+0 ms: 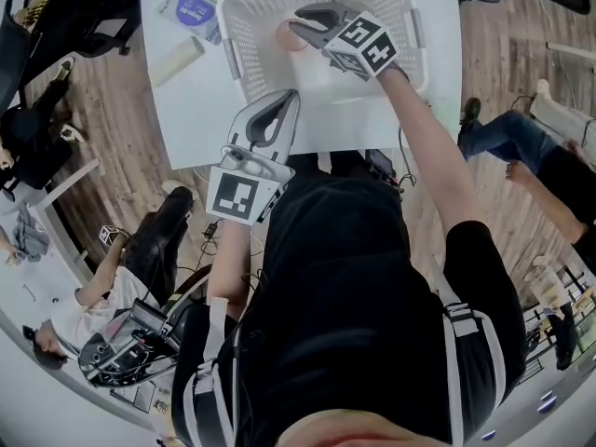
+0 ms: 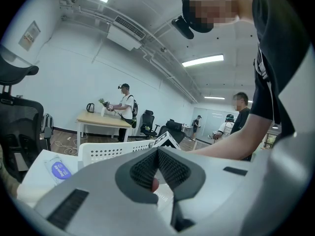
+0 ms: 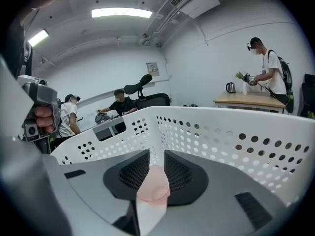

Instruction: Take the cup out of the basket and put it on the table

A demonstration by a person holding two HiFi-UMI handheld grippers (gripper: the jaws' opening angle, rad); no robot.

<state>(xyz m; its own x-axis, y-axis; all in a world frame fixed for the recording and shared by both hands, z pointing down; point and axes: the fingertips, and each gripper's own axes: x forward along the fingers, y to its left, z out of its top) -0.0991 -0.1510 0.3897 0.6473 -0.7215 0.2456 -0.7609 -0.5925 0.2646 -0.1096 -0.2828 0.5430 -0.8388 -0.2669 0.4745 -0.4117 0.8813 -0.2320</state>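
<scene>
The head view alone gives the layout. A white perforated basket [image 1: 248, 48] stands at the top centre of a white table [image 1: 191, 110]. The right gripper [image 1: 298, 26] reaches into the basket's upper left part. The left gripper [image 1: 291, 97] is below it in the frame, over the table, with its tips near the basket's near rim. A packet with a blue label [image 1: 191, 9] and a cream roll [image 1: 177, 60] lie at the upper left of the table, outside the basket.

From above, the pink cup [image 1: 290, 41] is only a small patch beside the right gripper's tips. The right gripper view shows the grip plainly. The right gripper [image 3: 156, 154] is clenched on the cup [image 3: 153, 185], which is pinched between the ribbed pads [image 3: 133, 171]. The basket wall [image 3: 221, 132] curves round behind, so the cup is inside the basket.

The left gripper view shows the left gripper [image 2: 158, 151] with its tips pressed together and nothing held. The gap below the tips shows a small pink spot, too small to identify. The basket rim [image 2: 113, 149] sits at centre left and the packet [image 2: 61, 170] at lower left.

Most of the cup is covered by the jaws in every view. Its shape cannot be made out, nor whether it rests on the basket floor. The person's body hides the near edge of the table in the head view.
</scene>
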